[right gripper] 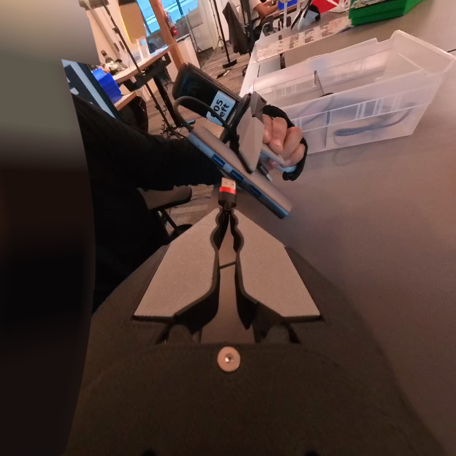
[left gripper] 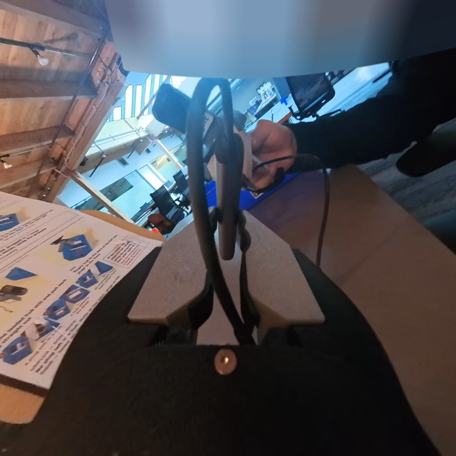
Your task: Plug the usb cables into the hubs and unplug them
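In the right wrist view my right gripper point(right gripper: 227, 212) is shut on a black USB cable just behind its red-banded plug point(right gripper: 228, 188). The plug's metal tip points at the middle blue port of a flat grey hub point(right gripper: 269, 195), very close; I cannot tell whether it touches. My left gripper point(right gripper: 250, 158), held by a hand point(right gripper: 281, 140), clamps that hub in the air. In the left wrist view my left gripper point(left gripper: 227, 219) is shut on the hub point(left gripper: 224, 187), seen edge-on. The hub's own black cable point(left gripper: 195, 172) loops up and back between the fingers.
A clear plastic bin point(right gripper: 370, 81) with dividers and cables inside stands on the grey table point(right gripper: 370, 246) beyond the hub. A printed instruction sheet point(left gripper: 49, 271) lies to the left. A person's dark sleeve point(left gripper: 357, 128) reaches in from the right. Chairs and desks are far behind.
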Tool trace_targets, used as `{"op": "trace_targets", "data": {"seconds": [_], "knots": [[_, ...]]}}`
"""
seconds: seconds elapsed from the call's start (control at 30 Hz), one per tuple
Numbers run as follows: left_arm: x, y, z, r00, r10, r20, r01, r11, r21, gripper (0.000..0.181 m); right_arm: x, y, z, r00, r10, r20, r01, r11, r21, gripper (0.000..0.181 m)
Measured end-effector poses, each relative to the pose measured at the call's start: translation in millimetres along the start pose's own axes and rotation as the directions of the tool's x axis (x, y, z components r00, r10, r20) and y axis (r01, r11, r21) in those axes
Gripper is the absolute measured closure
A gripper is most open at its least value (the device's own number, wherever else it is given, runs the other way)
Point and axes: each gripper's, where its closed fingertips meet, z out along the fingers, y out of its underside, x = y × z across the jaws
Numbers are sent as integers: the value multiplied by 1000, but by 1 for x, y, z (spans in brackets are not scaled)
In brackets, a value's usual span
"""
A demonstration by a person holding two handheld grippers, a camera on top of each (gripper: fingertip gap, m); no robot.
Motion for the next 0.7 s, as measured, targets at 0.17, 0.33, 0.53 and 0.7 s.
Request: {"op": "trace_targets", "data": {"seconds": [0.17,0.33,0.53,0.7], "knots": [[7,-7,-1,999,2,-47,0,1000,31,167,-2,0,1,1000,3,5,-3,1000,-2,180],[9,-8,-2,998,3,-60,0,999,34,167,-3,0,2,1000,0,8,0,1000,-2,180],[11,-6,-1,998,12,-66,-11,1000,18,167,0,2,2,1000,-8,-9,8,1000,-12,180],[8,11,1,998,24,-50,-28,997,-76,167,7,9,4,1000,5,-27,-6,999,-48,180]]}}
